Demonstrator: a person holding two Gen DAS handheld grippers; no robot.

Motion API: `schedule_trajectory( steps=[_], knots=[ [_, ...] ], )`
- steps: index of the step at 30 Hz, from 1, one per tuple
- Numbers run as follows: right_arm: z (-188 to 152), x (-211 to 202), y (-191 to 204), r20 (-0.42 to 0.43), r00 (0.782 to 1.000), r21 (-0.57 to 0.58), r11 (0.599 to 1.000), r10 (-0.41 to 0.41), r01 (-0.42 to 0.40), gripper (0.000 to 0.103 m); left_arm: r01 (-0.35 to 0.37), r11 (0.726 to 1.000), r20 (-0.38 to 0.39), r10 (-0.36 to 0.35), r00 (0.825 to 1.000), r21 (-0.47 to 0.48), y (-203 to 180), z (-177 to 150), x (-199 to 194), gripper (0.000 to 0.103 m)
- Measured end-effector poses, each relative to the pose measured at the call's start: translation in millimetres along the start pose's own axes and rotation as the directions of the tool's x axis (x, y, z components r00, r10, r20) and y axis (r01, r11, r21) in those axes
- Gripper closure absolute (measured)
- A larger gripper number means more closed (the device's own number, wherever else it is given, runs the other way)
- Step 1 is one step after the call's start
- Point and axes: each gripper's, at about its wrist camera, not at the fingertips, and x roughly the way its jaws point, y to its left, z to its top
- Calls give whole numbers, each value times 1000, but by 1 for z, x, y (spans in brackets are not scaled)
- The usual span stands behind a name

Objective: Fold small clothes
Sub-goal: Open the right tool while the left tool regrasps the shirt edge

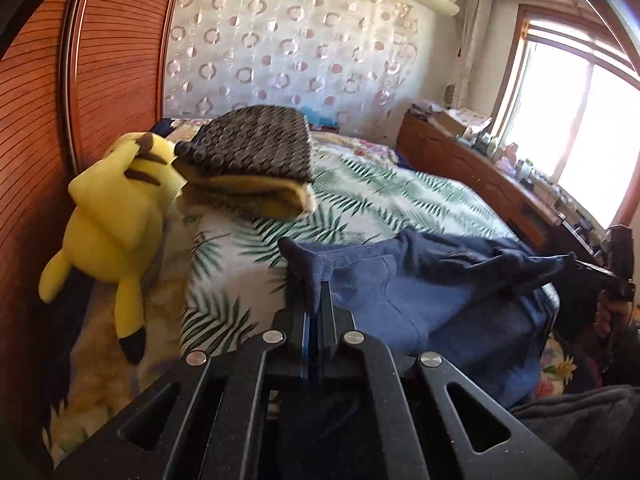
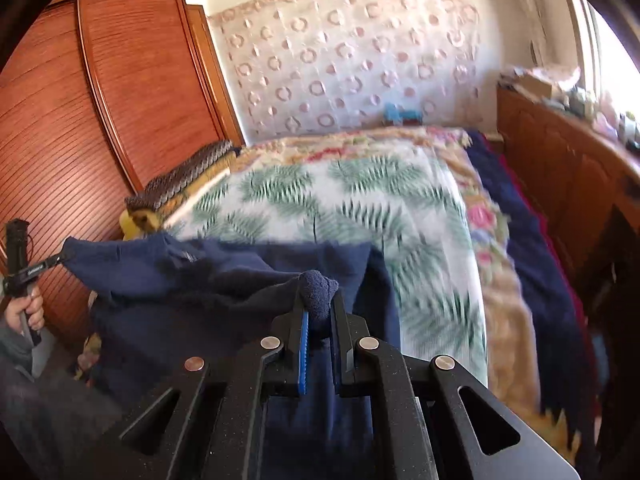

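A navy blue garment (image 1: 400, 296) hangs stretched between my two grippers above the near end of the bed; it also shows in the right wrist view (image 2: 224, 280). My left gripper (image 1: 316, 304) is shut on one corner of it, the cloth bunched between the fingers. My right gripper (image 2: 318, 308) is shut on the other corner. In the left wrist view the right gripper (image 1: 576, 264) shows at the far right edge, pinching the cloth. In the right wrist view the left gripper (image 2: 60, 258) shows at the far left, held by a hand.
The bed has a palm-leaf sheet (image 2: 360, 208). A folded brown patterned garment (image 1: 252, 160) lies at the bed's left side beside a yellow plush toy (image 1: 116, 208). A wooden wardrobe (image 2: 100, 100) stands left; a cluttered wooden dresser (image 1: 480, 168) runs along the right under a window.
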Motion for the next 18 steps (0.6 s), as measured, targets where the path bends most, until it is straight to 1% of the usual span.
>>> schedule_trajectory(
  steps=[2,4,6,8,9,11,13,15,17,18],
  knots=[
    [-16,-9,3,-34,999,-19,1000,-25,25,95,-3,1000,-20,3,1000,0,-2,-6,5,100],
    [-25,-9,4,-66,997,-27,999,-37,35,94,-13,1000,-18,13,1000,10,-4,-12,5,100],
    [-30,-8,3,-101,994,-27,999,-49,46,94,-31,999,-19,32,999,35,-7,-18,8,100],
    [-29,0,10,-138,987,-65,995,-82,73,94,-44,998,-31,45,998,45,-8,-21,12,100],
    [-31,2,12,-152,983,-78,993,-101,90,87,-45,998,-38,47,998,48,-7,-24,13,100],
    [-26,7,12,-167,977,-89,989,-135,121,82,-39,998,-46,42,998,48,-5,-28,10,100],
    [-10,10,15,-164,977,-89,989,-134,120,76,-37,998,-39,39,998,53,-2,-26,7,99],
    [0,2,21,-139,981,-102,987,-136,122,70,-31,997,-14,32,999,66,-4,-21,1,85],
    [1,-12,21,-110,984,-107,986,-137,126,66,-12,998,17,11,1000,69,-5,-14,-7,59],
    [4,-16,21,-97,986,-103,986,-138,128,65,2,997,33,-5,999,71,-7,-11,-11,56]
  ],
)
